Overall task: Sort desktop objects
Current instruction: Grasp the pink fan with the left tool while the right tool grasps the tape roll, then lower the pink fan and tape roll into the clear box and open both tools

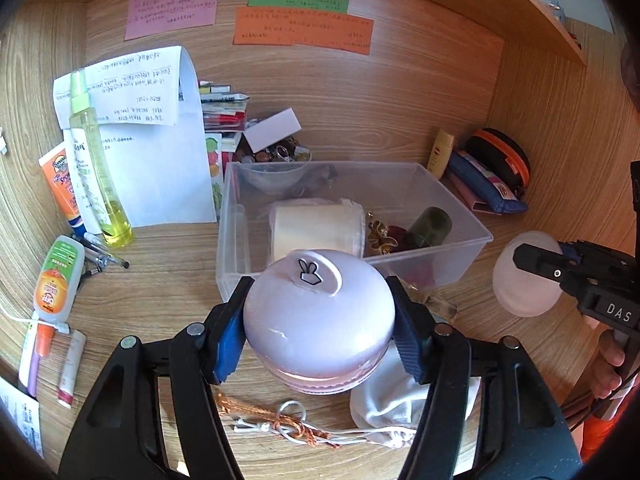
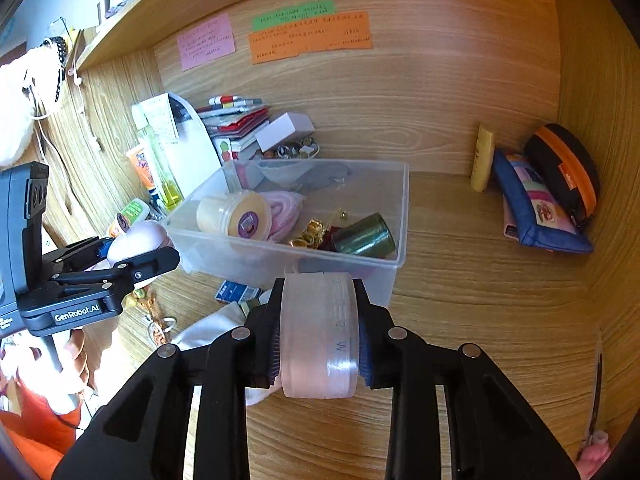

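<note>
The left gripper held a round lilac jar by its sides, both pads pressed against it, lifted clear of the worktop just in front of the clear plastic box. The right gripper was clamped narrow on a frosted pink lid, held on edge between its pads, also above the worktop, in front of the box's near right corner. In the left wrist view that lid showed off to the right of the box. The box stood near the middle of the worktop and held a cream tub, a rolled pink cloth, some gold trinkets and a dark green roll. A white drawstring pouch and an orange cord lay on the worktop under the jar. Bottles and tubes stood along the left edge; a blue pouch and a black case leaned in the back right corner
</note>
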A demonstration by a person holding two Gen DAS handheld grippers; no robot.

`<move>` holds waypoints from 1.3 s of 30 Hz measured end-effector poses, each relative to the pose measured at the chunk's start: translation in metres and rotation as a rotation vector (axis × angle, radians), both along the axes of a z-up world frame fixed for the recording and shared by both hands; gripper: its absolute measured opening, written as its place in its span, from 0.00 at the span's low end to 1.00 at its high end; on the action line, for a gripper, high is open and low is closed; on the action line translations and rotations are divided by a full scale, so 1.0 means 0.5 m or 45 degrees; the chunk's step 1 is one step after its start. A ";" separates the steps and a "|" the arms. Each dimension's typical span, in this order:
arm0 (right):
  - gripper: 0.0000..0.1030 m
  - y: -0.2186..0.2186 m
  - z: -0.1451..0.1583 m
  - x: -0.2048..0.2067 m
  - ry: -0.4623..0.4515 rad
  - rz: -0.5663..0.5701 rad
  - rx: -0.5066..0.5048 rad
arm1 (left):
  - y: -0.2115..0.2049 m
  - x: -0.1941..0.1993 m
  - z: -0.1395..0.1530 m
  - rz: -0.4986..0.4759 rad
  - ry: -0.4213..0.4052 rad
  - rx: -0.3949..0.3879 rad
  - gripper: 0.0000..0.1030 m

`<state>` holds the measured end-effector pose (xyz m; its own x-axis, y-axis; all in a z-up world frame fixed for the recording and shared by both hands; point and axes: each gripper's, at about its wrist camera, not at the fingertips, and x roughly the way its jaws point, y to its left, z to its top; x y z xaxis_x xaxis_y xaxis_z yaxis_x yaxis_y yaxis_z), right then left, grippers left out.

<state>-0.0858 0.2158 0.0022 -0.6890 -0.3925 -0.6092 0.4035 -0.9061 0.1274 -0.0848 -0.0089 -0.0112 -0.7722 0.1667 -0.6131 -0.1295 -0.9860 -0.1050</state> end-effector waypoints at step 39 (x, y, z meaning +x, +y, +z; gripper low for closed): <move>0.26 -0.130 -0.004 -0.234 -0.054 0.014 0.030 | -0.041 -0.293 0.008 0.073 -0.100 -0.073 0.61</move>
